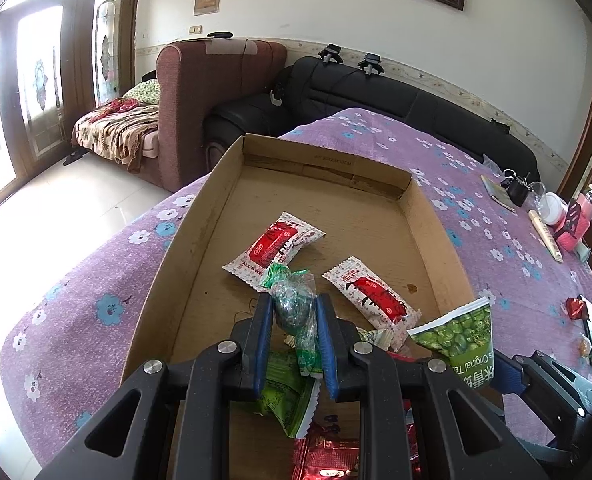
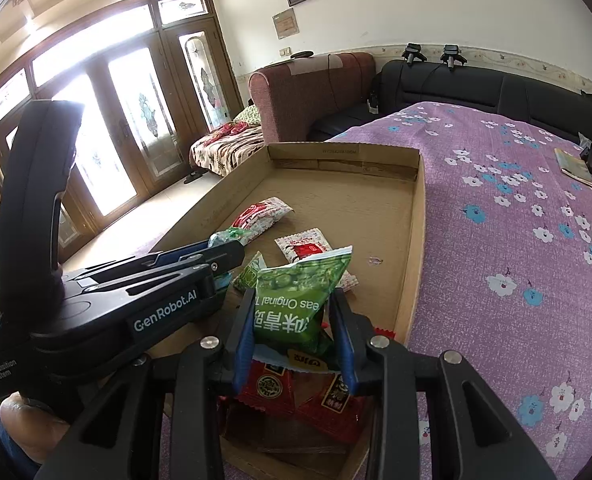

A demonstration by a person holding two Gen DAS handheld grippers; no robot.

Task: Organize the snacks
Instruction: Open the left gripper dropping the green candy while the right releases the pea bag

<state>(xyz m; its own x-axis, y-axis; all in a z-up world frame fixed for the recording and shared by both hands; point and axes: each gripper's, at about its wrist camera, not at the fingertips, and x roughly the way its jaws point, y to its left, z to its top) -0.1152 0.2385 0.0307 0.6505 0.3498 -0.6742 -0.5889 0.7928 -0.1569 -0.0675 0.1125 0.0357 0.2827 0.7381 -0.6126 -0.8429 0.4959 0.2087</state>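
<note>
A shallow cardboard tray [image 1: 430, 216] [image 2: 416, 216] lies on a purple flowered cloth. My left gripper [image 1: 292, 308] is shut on a green wrapped candy [image 1: 294, 306] and holds it just above the tray's floor. My right gripper [image 2: 292, 304] is shut on a green pea packet [image 2: 296, 296] [image 1: 460, 336], held upright over the tray's near end. Two red-and-white packets [image 1: 274, 246] [image 1: 376, 300] lie flat in the tray beyond the candy. Red packets [image 2: 268, 388] and another green packet [image 1: 284, 396] lie under the grippers. In the right wrist view the left gripper [image 2: 232, 250] shows from the side with a hand [image 2: 28, 424] under it.
On the cloth to the right lie a red wrapped sweet [image 1: 576, 306], a small round sweet [image 1: 585, 346], a black clip [image 1: 516, 190], a white jar [image 1: 552, 208] and a pink thing [image 1: 576, 220]. A black sofa [image 1: 416, 100] and a maroon armchair [image 1: 216, 92] stand behind the table.
</note>
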